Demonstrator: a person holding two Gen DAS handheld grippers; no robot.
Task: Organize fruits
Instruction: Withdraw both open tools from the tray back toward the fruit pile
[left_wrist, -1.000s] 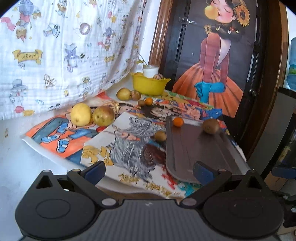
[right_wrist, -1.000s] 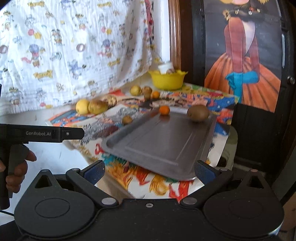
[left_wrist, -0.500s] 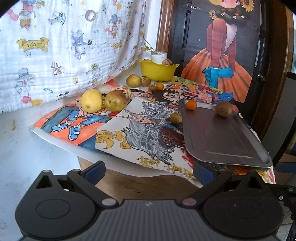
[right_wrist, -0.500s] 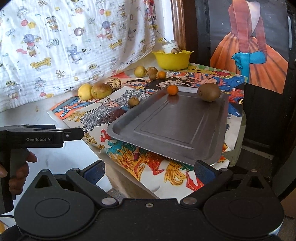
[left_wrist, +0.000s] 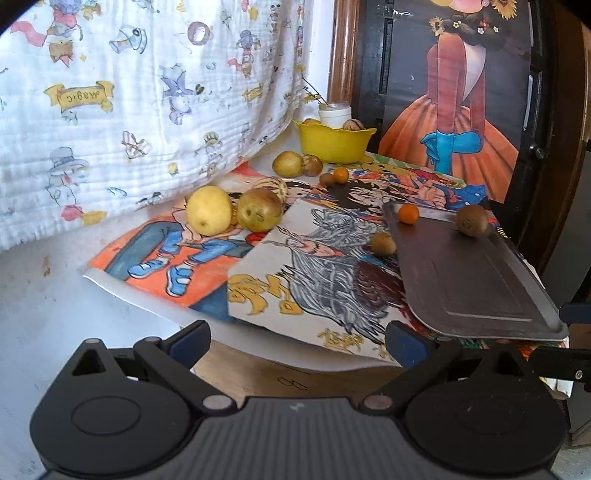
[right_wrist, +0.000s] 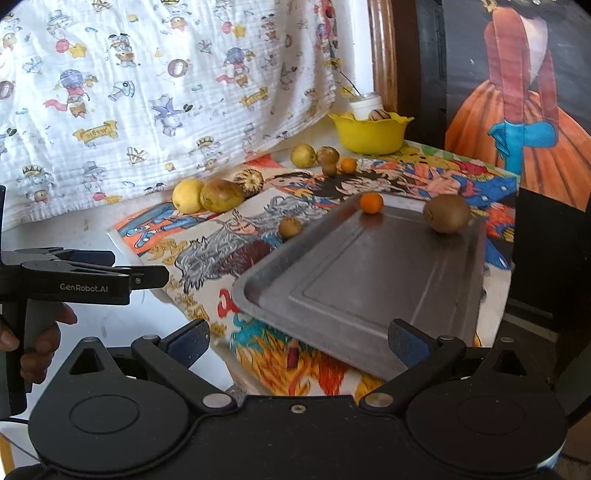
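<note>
A grey metal tray (left_wrist: 469, 280) (right_wrist: 365, 280) lies on the table's right side with a small orange (left_wrist: 407, 214) (right_wrist: 371, 202) and a kiwi (left_wrist: 472, 220) (right_wrist: 446, 213) at its far end. A yellow pear (left_wrist: 209, 210) (right_wrist: 187, 195), a brownish pear (left_wrist: 259, 209) (right_wrist: 221, 195) and a small kiwi (left_wrist: 382, 243) (right_wrist: 290, 226) lie on the posters to its left. Further fruits (left_wrist: 287, 164) lie by a yellow bowl (left_wrist: 334, 141) (right_wrist: 371, 134). My left gripper (left_wrist: 295, 338) is open and empty before the table edge. My right gripper (right_wrist: 297, 338) is open and empty at the tray's near end.
Colourful posters (left_wrist: 303, 266) cover the table and overhang its front edge. A printed white cloth (left_wrist: 129, 92) hangs at the back left. A dark door with a painted girl (left_wrist: 454, 96) stands at the back right. The left gripper's body (right_wrist: 74, 284) shows at left in the right wrist view.
Both grippers have pulled back and lowered slightly from the table. The fruits and tray have not moved. Both stay open.
</note>
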